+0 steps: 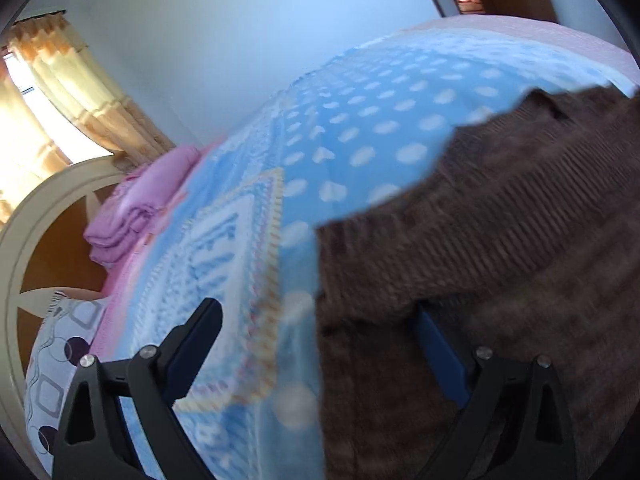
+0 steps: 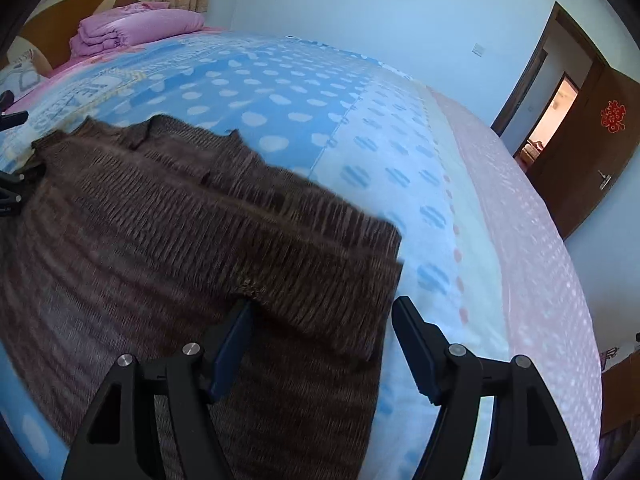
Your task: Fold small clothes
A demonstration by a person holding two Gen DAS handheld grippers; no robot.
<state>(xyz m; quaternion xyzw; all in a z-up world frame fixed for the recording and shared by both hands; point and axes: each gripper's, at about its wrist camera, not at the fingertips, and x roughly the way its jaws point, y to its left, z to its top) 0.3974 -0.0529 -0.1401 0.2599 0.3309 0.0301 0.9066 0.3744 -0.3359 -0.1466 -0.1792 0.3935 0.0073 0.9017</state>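
A brown knitted sweater [image 2: 168, 216] lies spread on a blue polka-dot blanket [image 2: 280, 92] on the bed; it also shows in the left wrist view [image 1: 500, 240]. My right gripper [image 2: 322, 316] is open, its fingers either side of the sweater's folded right edge, just above the cloth. My left gripper [image 1: 320, 320] is open over the sweater's left edge; its right finger [image 1: 436, 344] is partly under a fold of knit. The left gripper's black frame shows at the left edge of the right wrist view [image 2: 10, 192].
A folded pink quilt [image 2: 132, 28] and a patterned pillow [image 1: 60, 360] lie by the wooden headboard [image 1: 44, 248]. Curtains [image 1: 68, 92] hang behind. The bed's pink far side [image 2: 540, 240] runs toward an open dark wooden door [image 2: 580, 152].
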